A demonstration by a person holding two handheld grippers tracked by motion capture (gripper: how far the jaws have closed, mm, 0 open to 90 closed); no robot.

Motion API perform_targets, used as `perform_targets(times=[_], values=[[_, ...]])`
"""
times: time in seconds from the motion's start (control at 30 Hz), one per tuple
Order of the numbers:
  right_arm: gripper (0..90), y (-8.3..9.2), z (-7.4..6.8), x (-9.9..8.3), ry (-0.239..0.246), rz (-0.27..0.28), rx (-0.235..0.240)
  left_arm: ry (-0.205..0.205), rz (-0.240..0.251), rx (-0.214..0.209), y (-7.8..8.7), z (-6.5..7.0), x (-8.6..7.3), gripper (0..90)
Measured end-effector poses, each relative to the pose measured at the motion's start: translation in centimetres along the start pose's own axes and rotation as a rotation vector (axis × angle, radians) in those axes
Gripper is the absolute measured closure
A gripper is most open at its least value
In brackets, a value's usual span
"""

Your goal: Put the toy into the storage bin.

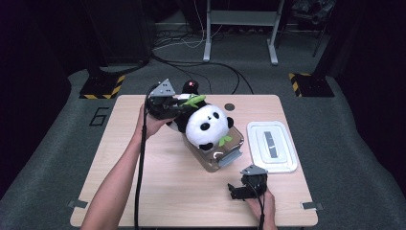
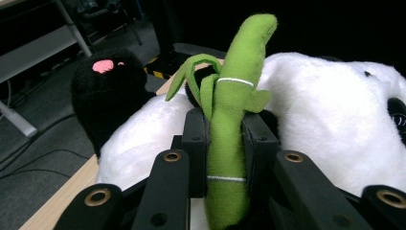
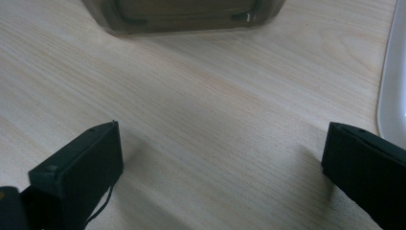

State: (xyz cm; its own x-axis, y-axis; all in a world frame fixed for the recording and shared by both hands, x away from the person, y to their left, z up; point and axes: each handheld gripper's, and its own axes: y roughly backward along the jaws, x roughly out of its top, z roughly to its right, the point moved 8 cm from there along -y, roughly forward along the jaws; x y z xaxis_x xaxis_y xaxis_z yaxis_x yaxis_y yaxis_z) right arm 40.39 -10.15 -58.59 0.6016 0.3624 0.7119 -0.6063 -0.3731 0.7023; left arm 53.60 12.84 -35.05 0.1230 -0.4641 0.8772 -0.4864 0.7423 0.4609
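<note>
Nearest the high camera, the person's forearms come up from the table's (image 1: 158,191) near edge. At the left, the left gripper (image 1: 168,106) sits beside the plush panda (image 1: 206,125); the left gripper view shows its jaws pinched on the panda's green felt bamboo stalk (image 2: 230,120), which stands between them along their length, its tip and leaves poking out past the jaw ends. The panda rests in the clear plastic container (image 1: 225,154) at mid-table, its head toward the right. Right of that lies the white lid (image 1: 271,146), flat on the table and just beside the container. The right gripper (image 1: 242,190) rests low near the front edge, jaws spread wide over bare wood (image 3: 206,120), short of the container. The left hand is plainly the nearer one; any shifting of the toy would likely follow the stalk's line
</note>
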Motion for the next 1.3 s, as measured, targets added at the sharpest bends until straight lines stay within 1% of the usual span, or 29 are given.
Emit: perform_targets(times=[0.13, 0.17, 0.3, 0.37, 0.47, 0.5, 0.53, 0.57, 0.6, 0.63, 0.7, 0.73, 0.8, 0.9, 0.93, 0.97, 1.0, 1.03, 1.07, 1.1, 1.13, 1.17, 1.23, 1.3], values=[[0.0, 0.0, 0.0, 0.0, 0.0, 0.0, -0.002, -0.027, -0.009, -0.032, -0.8, 0.3, 0.0, 75.0], [0.0, 0.0, 0.0, 0.0, 0.001, -0.001, -0.004, -0.039, -0.01, -0.038, -1.0, 0.3, 0.1, 75.0], [0.0, 0.0, 0.0, 0.0, -0.001, 0.0, -0.002, -0.076, 0.003, -0.078, -1.9, 1.1, 0.7, 74.9], [0.0, 0.0, 0.0, 0.0, -0.008, 0.002, -0.004, -0.103, 0.008, -0.094, -2.4, 1.4, 1.1, 74.9], [0.0, 0.0, 0.0, 0.0, -0.009, 0.002, -0.005, -0.123, -0.01, -0.114, -3.3, 1.8, 1.0, 74.9], [0.0, 0.0, 0.0, 0.0, -0.009, 0.002, -0.005, -0.127, -0.023, -0.122, -3.7, 1.9, 0.8, 74.8], [0.0, 0.0, 0.0, 0.0, -0.01, 0.001, -0.006, -0.129, -0.026, -0.122, -3.9, 2.0, 0.7, 74.8], [0.0, 0.0, 0.0, 0.0, -0.009, 0.002, -0.006, -0.138, -0.039, -0.128, -4.2, 2.0, 0.5, 74.8], [0.0, 0.0, 0.0, 0.0, -0.006, 0.002, -0.009, -0.145, -0.038, -0.127, -4.4, 1.9, 0.5, 74.8], [0.0, 0.0, 0.0, 0.0, -0.002, 0.001, -0.009, -0.146, -0.044, -0.13, -4.5, 1.9, 0.4, 74.7], [0.0, 0.0, 0.1, 0.0, 0.002, 0.001, -0.008, -0.14, -0.035, -0.133, -4.7, 1.7, 0.3, 74.7], [0.0, 0.0, 0.1, 0.0, 0.001, 0.0, -0.008, -0.138, -0.031, -0.125, -4.8, 1.6, 0.2, 74.7], [0.0, 0.0, 0.1, 0.0, 0.001, 0.0, -0.009, -0.145, -0.04, -0.114, -5.0, 1.5, -0.1, 74.6], [0.0, 0.0, 0.1, 0.0, 0.0, 0.001, -0.011, -0.162, -0.072, -0.094, -5.4, 1.3, -1.1, 74.5], [0.0, 0.0, 0.1, 0.0, 0.001, 0.001, -0.013, -0.164, -0.082, -0.097, -5.5, 1.3, -1.3, 74.4], [0.0, 0.0, 0.0, 0.0, 0.0, 0.001, -0.012, -0.156, -0.079, -0.106, -5.6, 1.3, -1.5, 74.3], [0.0, 0.0, 0.0, 0.0, 0.001, 0.002, -0.011, -0.158, -0.072, -0.106, -5.7, 1.3, -1.6, 74.2], [0.0, 0.0, 0.0, 0.0, 0.0, 0.001, -0.011, -0.146, -0.058, -0.102, -5.8, 1.3, -1.7, 74.2], [0.0, 0.0, 0.0, 0.0, 0.0, 0.001, -0.011, -0.147, -0.056, -0.107, -5.9, 1.3, -1.8, 74.1], [0.0, 0.0, 0.1, 0.0, 0.001, 0.001, -0.013, -0.137, -0.051, -0.112, -6.0, 1.3, -1.9, 73.9], [0.0, 0.0, 0.1, 0.0, 0.001, 0.001, -0.013, -0.134, -0.05, -0.107, -6.2, 1.3, -2.0, 73.5], [0.0, 0.0, 0.0, 0.0, 0.0, 0.001, -0.011, -0.131, -0.056, -0.112, -6.2, 1.3, -2.2, 73.3], [0.0, 0.0, 0.0, 0.0, -0.002, 0.002, -0.012, -0.121, -0.052, -0.108, -6.2, 1.4, -2.3, 72.7], [0.0, 0.0, 0.1, 0.0, 0.001, 0.002, -0.014, -0.105, -0.048, -0.119, -6.0, 1.4, -2.2, 69.6]])
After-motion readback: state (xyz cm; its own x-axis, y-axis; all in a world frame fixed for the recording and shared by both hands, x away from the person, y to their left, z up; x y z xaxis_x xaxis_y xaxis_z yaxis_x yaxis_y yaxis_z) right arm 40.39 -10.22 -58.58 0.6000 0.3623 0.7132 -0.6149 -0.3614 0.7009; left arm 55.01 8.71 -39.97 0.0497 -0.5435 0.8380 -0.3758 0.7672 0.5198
